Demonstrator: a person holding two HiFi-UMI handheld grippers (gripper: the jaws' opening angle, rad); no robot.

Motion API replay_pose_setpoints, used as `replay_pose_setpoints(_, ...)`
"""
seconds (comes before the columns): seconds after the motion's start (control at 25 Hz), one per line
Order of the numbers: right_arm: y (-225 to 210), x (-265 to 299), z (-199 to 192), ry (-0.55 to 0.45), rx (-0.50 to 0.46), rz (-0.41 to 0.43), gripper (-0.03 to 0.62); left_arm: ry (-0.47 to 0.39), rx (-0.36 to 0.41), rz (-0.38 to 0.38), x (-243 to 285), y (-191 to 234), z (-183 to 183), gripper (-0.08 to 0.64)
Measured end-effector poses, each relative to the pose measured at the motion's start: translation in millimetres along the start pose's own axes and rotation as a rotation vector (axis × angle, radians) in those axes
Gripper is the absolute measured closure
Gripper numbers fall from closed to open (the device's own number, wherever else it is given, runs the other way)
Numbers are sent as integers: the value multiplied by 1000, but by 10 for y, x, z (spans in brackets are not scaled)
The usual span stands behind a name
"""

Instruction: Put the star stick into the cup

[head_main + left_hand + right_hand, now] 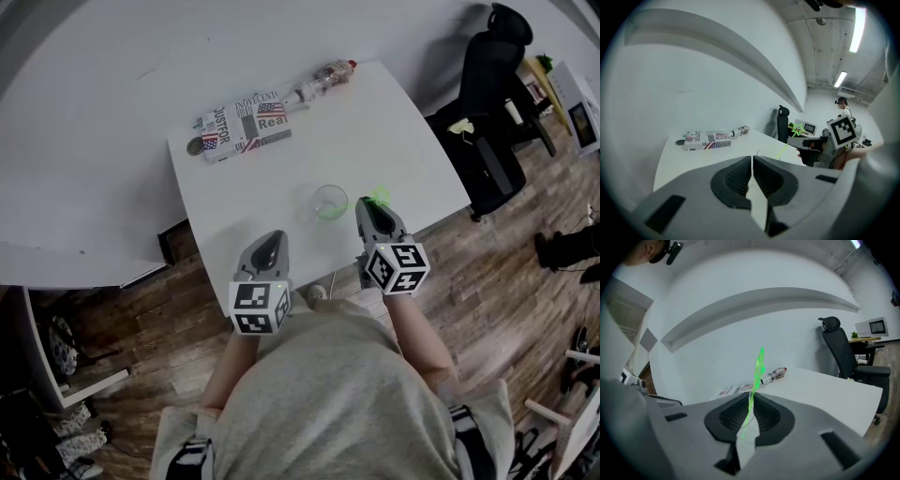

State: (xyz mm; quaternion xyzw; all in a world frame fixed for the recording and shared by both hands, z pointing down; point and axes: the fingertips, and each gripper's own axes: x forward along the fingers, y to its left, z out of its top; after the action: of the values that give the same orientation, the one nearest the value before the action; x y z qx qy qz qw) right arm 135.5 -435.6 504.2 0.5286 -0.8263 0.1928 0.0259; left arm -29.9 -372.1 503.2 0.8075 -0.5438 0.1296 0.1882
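Observation:
A clear cup (329,202) stands on the white table (403,141) near its front edge. The green star stick (379,197) leans over it: its lower end is inside the cup and its star is at the tips of my right gripper (367,202). In the right gripper view the stick (757,369) rises through the narrow gap of the right gripper (752,397), whose pads stand slightly apart from it. My left gripper (272,240) hovers left of the cup, shut and empty (752,159). From the left gripper view the star (797,129) shows beside the right gripper.
A printed box (244,127) and a small bottle (324,79) lie at the table's far edge. A black office chair (492,112) stands right of the table, on the wooden floor. A curved white wall rises behind the table.

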Motion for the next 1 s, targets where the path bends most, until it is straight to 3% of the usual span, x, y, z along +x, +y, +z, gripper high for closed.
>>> replay_pose_setpoints(0.56, -76, -30, -65, 12, -4, -42, 546, -9, 5, 4, -43, 4, 14, 546)
replay_pose_setpoints(1.0, -36, -163, -51, 4, 16, -45, 479, -14, 9, 1, -167, -30, 28, 546)
